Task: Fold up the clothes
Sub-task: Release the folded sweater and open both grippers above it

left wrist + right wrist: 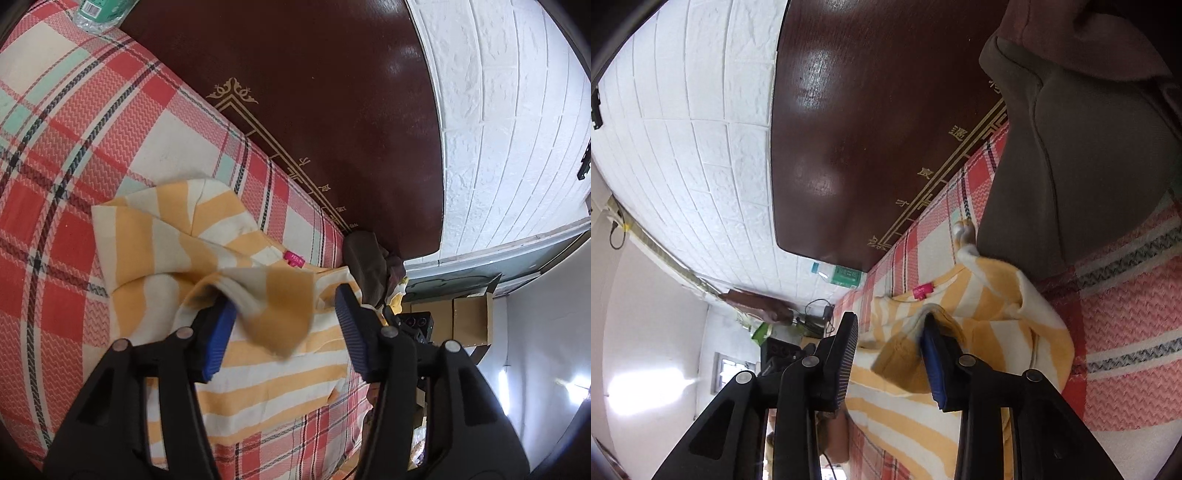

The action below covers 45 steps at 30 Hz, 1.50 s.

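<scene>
Left wrist: left gripper (pixel 286 314) wide apart, striped shirt (pixel 258 369) fold draped between; right gripper (pixel 888 339) likewise spread.

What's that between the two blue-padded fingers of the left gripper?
In the left wrist view, a loose flap of the yellow-striped shirt lies between the open left gripper fingers, draped against one pad.

The left claw (pixel 286 321) gapes over a striped shirt (pixel 221 258) on the plaid sheet (pixel 74 147).
</scene>
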### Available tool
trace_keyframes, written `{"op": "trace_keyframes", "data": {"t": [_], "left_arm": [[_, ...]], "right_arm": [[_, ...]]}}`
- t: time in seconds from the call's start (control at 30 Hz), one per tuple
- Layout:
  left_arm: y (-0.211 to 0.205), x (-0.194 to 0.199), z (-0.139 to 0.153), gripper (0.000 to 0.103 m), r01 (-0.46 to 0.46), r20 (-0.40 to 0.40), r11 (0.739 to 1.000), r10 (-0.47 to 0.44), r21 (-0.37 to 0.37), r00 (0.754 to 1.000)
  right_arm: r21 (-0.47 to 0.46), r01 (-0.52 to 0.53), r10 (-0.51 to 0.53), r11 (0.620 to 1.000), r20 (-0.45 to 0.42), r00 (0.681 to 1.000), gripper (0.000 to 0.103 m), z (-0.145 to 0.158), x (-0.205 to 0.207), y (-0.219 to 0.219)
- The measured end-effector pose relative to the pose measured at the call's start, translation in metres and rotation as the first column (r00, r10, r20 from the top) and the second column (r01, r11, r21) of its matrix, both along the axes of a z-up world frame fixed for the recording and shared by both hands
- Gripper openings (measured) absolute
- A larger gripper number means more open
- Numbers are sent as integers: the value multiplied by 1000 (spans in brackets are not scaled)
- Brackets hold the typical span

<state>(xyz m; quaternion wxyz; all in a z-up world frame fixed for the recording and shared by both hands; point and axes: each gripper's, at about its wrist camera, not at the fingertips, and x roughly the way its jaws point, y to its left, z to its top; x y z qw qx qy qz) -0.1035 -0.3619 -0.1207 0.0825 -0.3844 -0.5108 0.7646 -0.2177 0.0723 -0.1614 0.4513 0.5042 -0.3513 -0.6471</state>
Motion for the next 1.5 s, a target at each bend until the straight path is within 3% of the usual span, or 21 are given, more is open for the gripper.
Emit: {"op": "trace_keyframes", "data": {"t": [0.13, 0.3, 0.47, 0.57, 0.6, 0.73, 0.8, 0.97, 1.03, 1.07, 1.27, 1.5], "left_arm": [[-10, 0, 0, 58, -38, -17, 999, 38, 14, 999], [-4, 4, 4, 58, -20, -22, 998, 19, -62, 1000], [18, 2, 2, 59, 61, -14, 981, -65, -183, 998], [38, 7, 4, 59, 92, -18, 951, -102, -297, 995], [45, 9, 5, 59, 99, -20, 937, -112, -336, 993], [73, 17, 8, 60, 124, -24, 864, -155, -487, 988], [87, 21, 10, 60, 134, -24, 819, -177, -558, 984], [124, 30, 12, 63, 158, -12, 680, -238, -716, 971], [151, 31, 7, 69, 196, 6, 614, -298, -765, 955], [164, 31, 4, 70, 214, 17, 578, -326, -787, 945], [244, 33, -12, 70, 294, 104, 340, -481, -893, 871], [337, 35, -32, 70, 328, 243, 29, -611, -944, 753]], "right_arm": [[8, 17, -17, 1000, -20, 1000, 36, 3, -6, 1], [35, 22, -17, 999, -126, 992, 36, 19, 0, 2], [129, -128, 160, 983, -286, 945, 38, 41, 33, -22], [254, -201, 279, 946, -325, 904, 38, 33, 50, -49], [277, -205, 290, 939, -311, 905, 44, 27, 51, -54], [390, -176, 284, 904, -238, 929, 46, -8, 42, -63], [356, -181, 264, 917, -201, 943, 46, -19, 38, -56], [267, -175, 248, 948, -267, 931, 53, 6, 52, -33], [224, -165, 229, 961, -299, 926, 82, 18, 60, -17], [207, -158, 217, 965, -306, 927, 82, 21, 65, -8], [137, -79, 121, 987, -331, 936, 85, 30, 97, 43], [93, -45, 69, 995, -272, 960, 89, 5, 115, 76]]}}
